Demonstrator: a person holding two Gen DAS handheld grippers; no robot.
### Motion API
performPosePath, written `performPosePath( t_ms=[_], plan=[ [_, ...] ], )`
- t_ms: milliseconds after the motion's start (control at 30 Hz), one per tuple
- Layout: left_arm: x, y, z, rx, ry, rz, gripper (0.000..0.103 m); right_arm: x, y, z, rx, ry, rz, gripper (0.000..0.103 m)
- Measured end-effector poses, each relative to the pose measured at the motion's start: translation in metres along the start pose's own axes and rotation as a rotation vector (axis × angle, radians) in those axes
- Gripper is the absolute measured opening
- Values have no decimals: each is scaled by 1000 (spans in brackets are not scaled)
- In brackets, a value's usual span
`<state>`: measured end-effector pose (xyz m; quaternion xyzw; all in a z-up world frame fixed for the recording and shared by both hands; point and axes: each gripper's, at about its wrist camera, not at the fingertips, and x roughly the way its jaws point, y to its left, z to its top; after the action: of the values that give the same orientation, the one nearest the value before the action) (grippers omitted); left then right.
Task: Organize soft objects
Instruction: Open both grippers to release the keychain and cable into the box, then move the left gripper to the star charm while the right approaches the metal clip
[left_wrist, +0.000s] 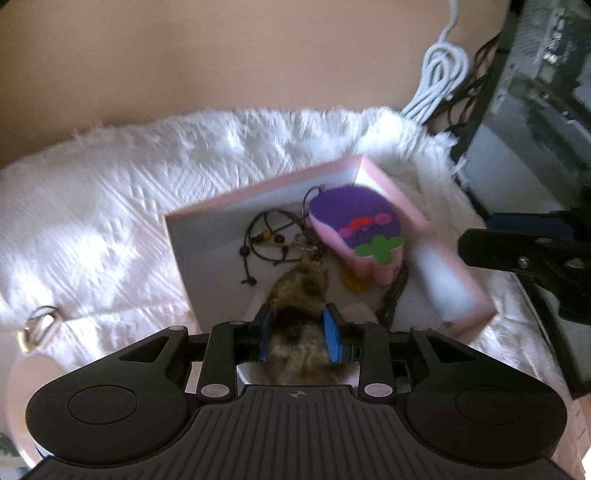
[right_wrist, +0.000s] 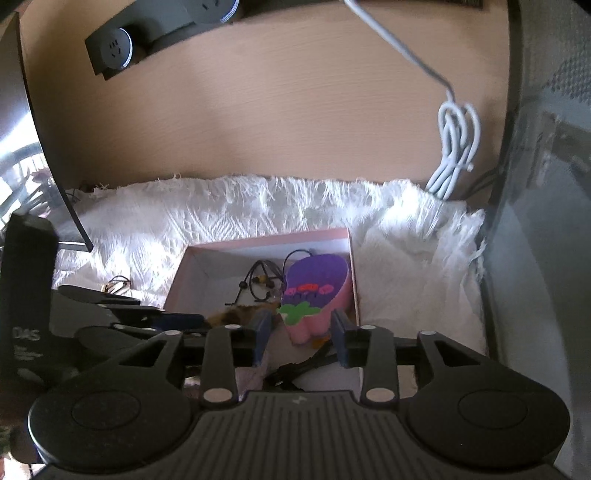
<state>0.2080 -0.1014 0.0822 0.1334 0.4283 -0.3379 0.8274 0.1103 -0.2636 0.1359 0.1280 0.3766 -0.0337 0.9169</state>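
My left gripper (left_wrist: 298, 317) is shut on a brown furry toy (left_wrist: 295, 295) and holds it over the near edge of a pink box (left_wrist: 384, 181) with a white inside. In the box lie a purple-and-pink squishy toy (left_wrist: 364, 229) and black cords with beads (left_wrist: 271, 236). My right gripper (right_wrist: 303, 325) is open and empty, just above the near side of the same pink box (right_wrist: 266, 238), with the purple squishy toy (right_wrist: 314, 288) between and beyond its fingers. The furry toy (right_wrist: 236, 314) shows at its left. The right gripper also shows at the right edge of the left wrist view (left_wrist: 524, 254).
The box lies on a white fluffy blanket (left_wrist: 147, 184) against a tan wooden panel (right_wrist: 277, 110). A coiled white cable (right_wrist: 456, 147) hangs at the right. A metal ring (left_wrist: 40, 321) lies on the blanket at left. Dark equipment (left_wrist: 535, 92) stands at the right.
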Motion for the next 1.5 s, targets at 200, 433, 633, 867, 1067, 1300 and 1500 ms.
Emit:
performPosePath(
  t_ms=[200, 433, 633, 867, 1067, 1300, 1500],
  plan=[
    [-38, 4, -7, 14, -65, -40, 33, -26, 22, 9, -12, -59, -51, 54],
    [-96, 43, -22, 4, -156, 26, 33, -49, 79, 45, -44, -130, 10, 60],
    [-148, 121, -38, -75, -186, 134, 33, -46, 159, 67, -106, -138, 106, 60],
    [-187, 201, -49, -83, -184, 213, 31, -42, 222, 95, -151, -88, 248, 60],
    [-152, 196, -50, 145, -111, 112, 33, -16, 223, 104, -209, -56, 228, 60],
    [-81, 190, -48, 334, 60, 89, 33, 43, 196, 103, -193, 50, 234, 60],
    [-35, 209, -50, 372, 156, 103, 33, 90, 177, 98, -188, 127, 262, 60]
  ],
)
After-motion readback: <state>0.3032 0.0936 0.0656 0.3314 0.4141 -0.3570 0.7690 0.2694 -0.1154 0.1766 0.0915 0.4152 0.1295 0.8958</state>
